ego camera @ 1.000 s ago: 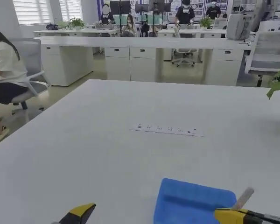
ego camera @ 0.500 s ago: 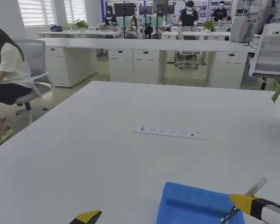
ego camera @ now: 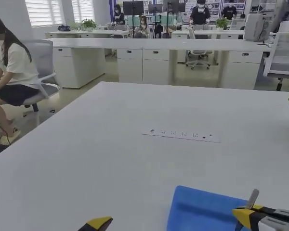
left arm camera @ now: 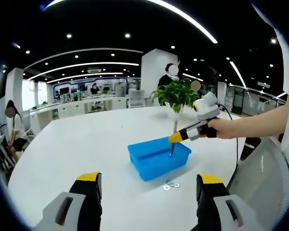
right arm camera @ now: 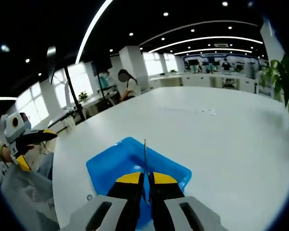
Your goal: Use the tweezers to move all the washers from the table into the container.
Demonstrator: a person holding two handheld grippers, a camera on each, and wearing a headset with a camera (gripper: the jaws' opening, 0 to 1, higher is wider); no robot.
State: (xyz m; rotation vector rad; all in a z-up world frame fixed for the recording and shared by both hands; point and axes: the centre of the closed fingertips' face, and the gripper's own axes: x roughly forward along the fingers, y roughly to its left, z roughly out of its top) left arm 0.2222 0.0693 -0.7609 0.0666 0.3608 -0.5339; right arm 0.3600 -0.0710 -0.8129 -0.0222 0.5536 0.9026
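- Head view: a blue container (ego camera: 202, 211) sits on the white table (ego camera: 111, 159) at the near edge of the picture.
- The right gripper (ego camera: 244, 216) is over the container's right part, with the tweezers (ego camera: 252, 198) sticking up from its yellow tip.
- The left gripper (ego camera: 98, 224) shows one yellow tip, left of the container and apart from it; from here I cannot tell how wide it stands.
- A white power strip (ego camera: 183, 134) lies beyond the container, well apart from it, and a seated person (ego camera: 9, 62) is far off to the left.
- Left gripper view: the left gripper (left arm camera: 149, 190) has its jaws spread wide with nothing between them.
- The container (left arm camera: 159, 156) lies ahead of it, and two washers (left arm camera: 171, 185) lie on the table just beside the container's near wall.
- A hand (left arm camera: 226, 127) holds the right gripper (left arm camera: 188, 134) above the container, and the tweezers (left arm camera: 174, 139) point down into it.
- A potted plant (left arm camera: 176, 94) stands behind the container.
- Right gripper view: the right gripper (right arm camera: 145, 180) is clamped tight on the tweezers (right arm camera: 145, 156), which rise thin and straight over the container (right arm camera: 111, 168).
- Whether the tweezers carry a washer cannot be told.
- The left gripper (right arm camera: 29, 139) is well apart from the container, to its left.
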